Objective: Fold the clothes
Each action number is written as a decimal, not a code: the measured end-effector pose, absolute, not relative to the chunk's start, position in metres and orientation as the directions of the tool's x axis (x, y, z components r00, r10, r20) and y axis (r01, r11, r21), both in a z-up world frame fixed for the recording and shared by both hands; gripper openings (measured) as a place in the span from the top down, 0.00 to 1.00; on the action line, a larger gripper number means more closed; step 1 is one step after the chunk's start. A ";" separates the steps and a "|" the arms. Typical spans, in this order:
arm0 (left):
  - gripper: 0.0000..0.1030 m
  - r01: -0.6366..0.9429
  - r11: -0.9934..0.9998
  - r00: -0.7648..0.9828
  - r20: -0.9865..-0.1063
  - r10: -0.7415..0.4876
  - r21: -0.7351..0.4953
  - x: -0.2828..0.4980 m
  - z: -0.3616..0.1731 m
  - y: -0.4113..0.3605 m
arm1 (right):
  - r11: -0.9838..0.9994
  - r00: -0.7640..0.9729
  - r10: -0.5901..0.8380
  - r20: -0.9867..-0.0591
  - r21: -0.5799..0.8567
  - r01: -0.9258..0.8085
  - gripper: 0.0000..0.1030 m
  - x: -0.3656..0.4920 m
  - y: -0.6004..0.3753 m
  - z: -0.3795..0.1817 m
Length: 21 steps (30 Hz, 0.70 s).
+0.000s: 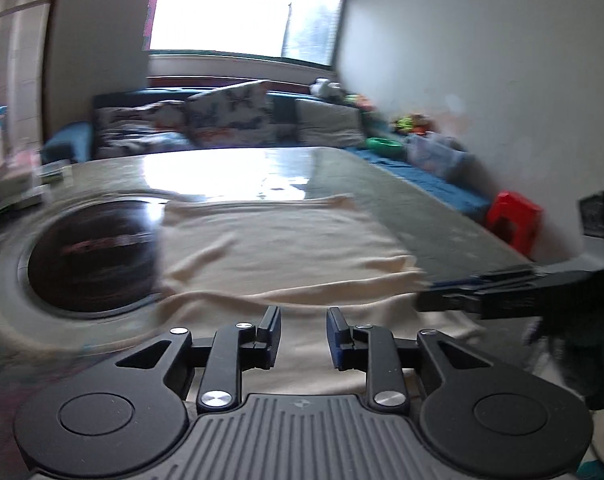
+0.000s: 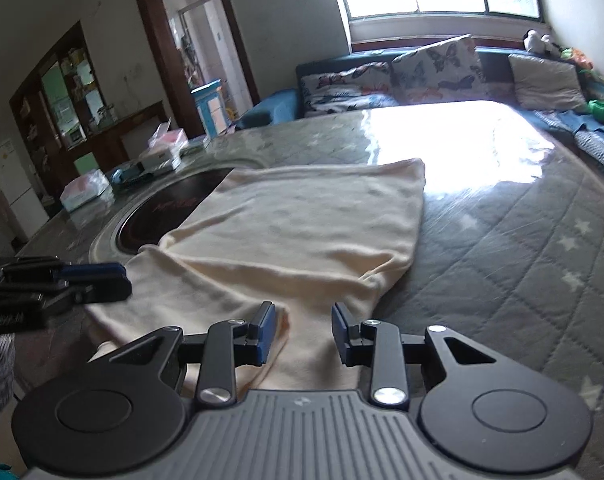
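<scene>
Your cream-coloured knit garment [image 2: 302,236] lies partly folded on the grey quilted, star-patterned table cover [image 2: 521,248], its left edge draped over the dark round glass hob [image 2: 170,208] sunk into the table top.

From your right wrist view the picture is sharp: the right gripper [image 2: 303,330] sits low over the near end of the cloth, jaws a modest way apart, with fabric running up between them. The pads do not seem to be pressing on it, though the left pad sits so close to a fold that you cannot be fully sure. That view also shows your left gripper [image 2: 98,280] coming in from the left edge, just at the garment's near-left corner, seen side-on so its gap is unreadable there.

Your left wrist view is smeared with blur, but it does show what the other hides: the left gripper [image 1: 303,330] has its jaws parted with only flat cloth beneath them, nothing gripped. The right gripper [image 1: 453,300] appears there at the garment's right edge
</scene>
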State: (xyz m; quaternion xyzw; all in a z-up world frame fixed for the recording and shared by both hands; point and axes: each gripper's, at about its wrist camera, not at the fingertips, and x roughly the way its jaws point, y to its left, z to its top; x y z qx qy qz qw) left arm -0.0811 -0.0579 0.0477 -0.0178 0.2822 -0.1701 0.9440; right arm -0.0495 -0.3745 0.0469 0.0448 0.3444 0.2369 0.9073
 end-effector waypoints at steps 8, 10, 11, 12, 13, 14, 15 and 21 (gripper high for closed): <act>0.63 0.179 0.979 0.809 -0.552 -0.205 -0.101 -0.084 0.034 -0.020 | 0.874 0.619 0.463 -0.634 0.212 -0.437 0.86 -0.049 -0.353 0.038; 0.62 0.160 0.981 0.804 -0.562 -0.195 -0.111 -0.083 0.029 -0.015 | 0.874 0.624 0.460 -0.632 0.198 -0.444 0.91 -0.050 -0.350 0.042; 0.62 0.156 0.981 0.799 -0.568 -0.196 -0.119 -0.083 0.027 -0.014 | 0.874 0.632 0.456 -0.627 0.179 -0.452 0.93 -0.050 -0.348 0.045; 0.62 0.153 0.980 0.795 -0.574 -0.198 -0.127 -0.083 0.024 -0.014 | 0.873 0.639 0.453 -0.621 0.163 -0.460 0.94 -0.051 -0.346 0.048; 0.62 0.152 0.980 0.791 -0.578 -0.200 -0.131 -0.084 0.022 -0.013 | 0.869 0.646 0.456 -0.611 0.152 -0.470 0.94 -0.051 -0.344 0.052; 0.62 0.154 0.980 0.790 -0.580 -0.200 -0.129 -0.084 0.021 -0.014 | 0.866 0.660 0.459 -0.595 0.133 -0.482 0.95 -0.052 -0.341 0.059; 0.62 0.156 0.980 0.789 -0.581 -0.200 -0.126 -0.085 0.020 -0.014 | 0.864 0.674 0.458 -0.580 0.113 -0.490 0.95 -0.052 -0.339 0.066; 0.61 0.168 0.978 0.785 -0.584 -0.209 -0.124 -0.090 0.020 -0.010 | 0.879 0.740 0.421 -0.526 0.033 -0.476 0.95 -0.053 -0.335 0.093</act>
